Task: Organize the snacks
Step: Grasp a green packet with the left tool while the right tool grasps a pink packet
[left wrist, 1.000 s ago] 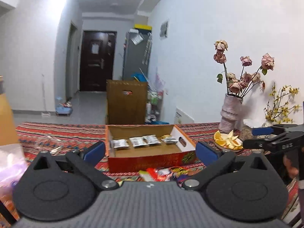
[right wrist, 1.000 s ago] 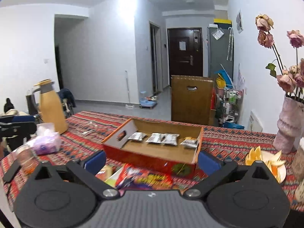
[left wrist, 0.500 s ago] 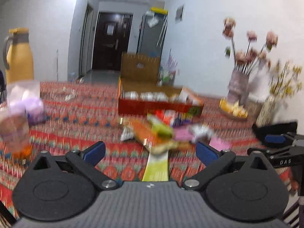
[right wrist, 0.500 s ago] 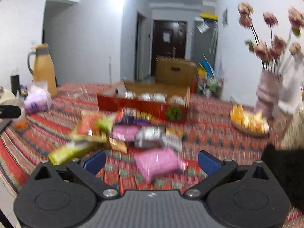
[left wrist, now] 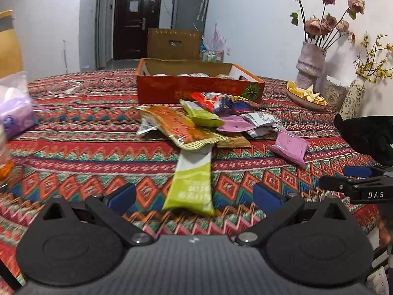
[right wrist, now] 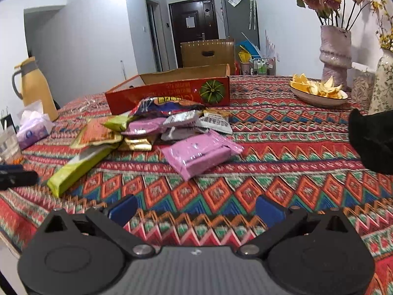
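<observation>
Snacks sit in a loose pile on the patterned tablecloth (left wrist: pixel 73 147), just in front of the red cardboard box (left wrist: pixel 196 89).

Left gripper (left wrist: pixel 194 196): jaws spread wide, nothing between them. It hovers low over the cloth, lined up on the long green packet (left wrist: pixel 194 184), whose near end lies between the blue fingertips (left wrist: pixel 122 195) without touching them.

Right gripper (right wrist: pixel 195 211): also wide open and empty, low over bare cloth, with the pink packet (right wrist: pixel 199 153) ahead of it and apart from the fingers.

Pile contents:
- orange flat pouch (left wrist: pixel 176 125) lying over the far end of the green packet
- small green packet (left wrist: pixel 201 115) on top of the orange one
- red and blue bag (left wrist: pixel 221 102) against the box front
- silver packets (right wrist: pixel 184 119) and another pink one (left wrist: pixel 233 125) in the middle
- gold-edged packet (right wrist: pixel 137 143) under the heap

The lone pink packet lies on the right side of the pile, slightly separate.

Box is open-topped with a few small packets inside; only their tops show in the left view.

Also on the table: plate of orange peel (right wrist: pixel 319 93), pale vase with dried roses (right wrist: pixel 335 49), tissue pack (right wrist: pixel 32 130), yellow thermos jug (right wrist: pixel 34 88). A black glove (left wrist: pixel 368 135) shows at the right edge of both views.
</observation>
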`<state>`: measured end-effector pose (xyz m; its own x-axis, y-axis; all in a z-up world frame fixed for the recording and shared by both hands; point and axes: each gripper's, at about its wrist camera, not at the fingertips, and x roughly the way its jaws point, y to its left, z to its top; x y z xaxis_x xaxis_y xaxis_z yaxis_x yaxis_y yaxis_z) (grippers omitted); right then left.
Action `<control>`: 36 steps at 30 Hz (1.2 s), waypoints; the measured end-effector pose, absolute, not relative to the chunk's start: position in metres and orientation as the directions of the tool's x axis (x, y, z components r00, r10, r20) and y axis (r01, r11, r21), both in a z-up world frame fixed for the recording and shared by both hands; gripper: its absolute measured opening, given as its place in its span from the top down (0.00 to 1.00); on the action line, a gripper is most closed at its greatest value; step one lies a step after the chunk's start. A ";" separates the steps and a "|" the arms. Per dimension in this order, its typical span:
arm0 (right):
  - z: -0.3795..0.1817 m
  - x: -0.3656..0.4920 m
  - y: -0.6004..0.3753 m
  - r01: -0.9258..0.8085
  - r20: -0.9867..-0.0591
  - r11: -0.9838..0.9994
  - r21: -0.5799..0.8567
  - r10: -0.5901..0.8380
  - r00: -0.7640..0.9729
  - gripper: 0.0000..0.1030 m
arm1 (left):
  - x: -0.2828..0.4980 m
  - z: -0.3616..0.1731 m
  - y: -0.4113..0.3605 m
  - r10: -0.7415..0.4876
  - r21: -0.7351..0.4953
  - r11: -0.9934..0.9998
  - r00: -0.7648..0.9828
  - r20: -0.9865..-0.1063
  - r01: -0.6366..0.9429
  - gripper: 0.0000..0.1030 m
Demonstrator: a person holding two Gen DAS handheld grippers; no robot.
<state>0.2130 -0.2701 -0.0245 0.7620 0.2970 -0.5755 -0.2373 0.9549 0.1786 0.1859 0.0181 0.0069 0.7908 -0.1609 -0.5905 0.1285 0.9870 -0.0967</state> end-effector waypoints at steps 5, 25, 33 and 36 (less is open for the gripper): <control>-0.029 0.257 -0.259 -0.230 -0.592 0.943 0.240 0.330 0.735 0.00 | 0.224 0.003 0.011 -0.147 -0.087 0.989 0.785 -0.602 0.118 0.00; -0.039 0.335 -0.232 -0.181 -0.642 0.983 0.027 0.156 0.751 0.40 | 0.362 0.010 -0.018 -0.134 -0.012 0.987 0.777 -0.615 0.161 0.29; -0.040 0.339 -0.249 -0.166 -0.635 0.985 0.051 0.160 0.756 0.38 | 0.397 -0.008 -0.036 -0.118 -0.005 0.988 0.725 -0.679 0.156 0.58; -0.040 0.341 -0.245 -0.188 -0.633 0.981 0.039 0.169 0.755 0.40 | 0.388 -0.006 -0.035 -0.091 0.003 0.992 0.728 -0.680 0.126 0.63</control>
<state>0.3414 -0.2454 -0.0403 0.7553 0.1694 -0.6331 -0.1875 0.9815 0.0388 0.3884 -0.0353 -0.0058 0.7278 -0.0909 -0.6797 0.1264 0.9920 0.0027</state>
